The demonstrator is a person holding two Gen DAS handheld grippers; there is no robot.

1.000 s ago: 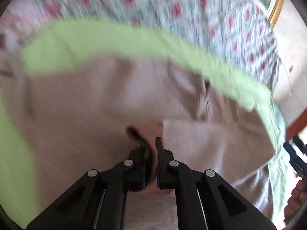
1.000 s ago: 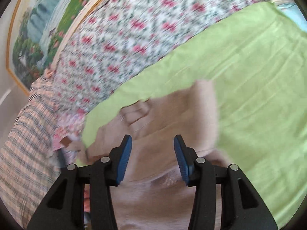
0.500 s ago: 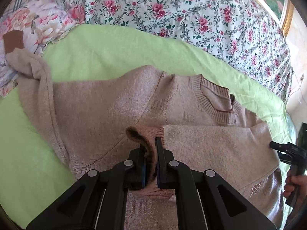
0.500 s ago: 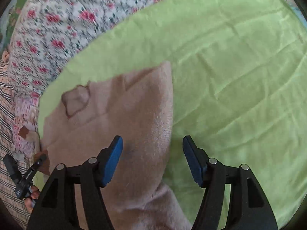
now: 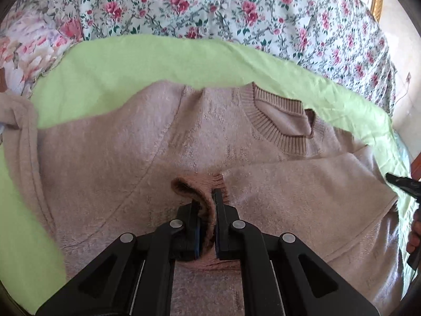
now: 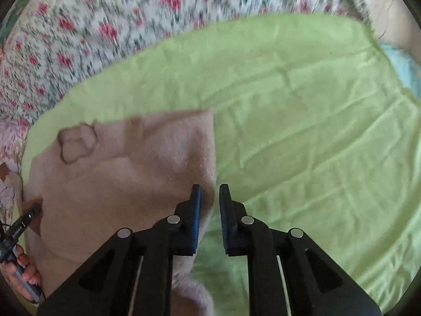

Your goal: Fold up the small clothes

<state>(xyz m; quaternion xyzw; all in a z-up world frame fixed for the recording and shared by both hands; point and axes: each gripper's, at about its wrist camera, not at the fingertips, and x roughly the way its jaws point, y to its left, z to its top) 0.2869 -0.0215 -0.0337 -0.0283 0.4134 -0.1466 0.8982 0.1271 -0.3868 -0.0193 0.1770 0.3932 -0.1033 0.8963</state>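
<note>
Pinching sleeve cuff in left fingers; closing right fingers around sweater edge at 9 o'clock; folding barely starting.

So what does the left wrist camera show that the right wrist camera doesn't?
Only the left wrist view: the left gripper shut on the sleeve cuff, and the ribbed neckline in sharp detail. Only the right wrist view: the right gripper, jaws closing at the sweater's side edge, and open green sheet beyond. Both: the beige sweater, the sheet, the floral bedspread.
</note>
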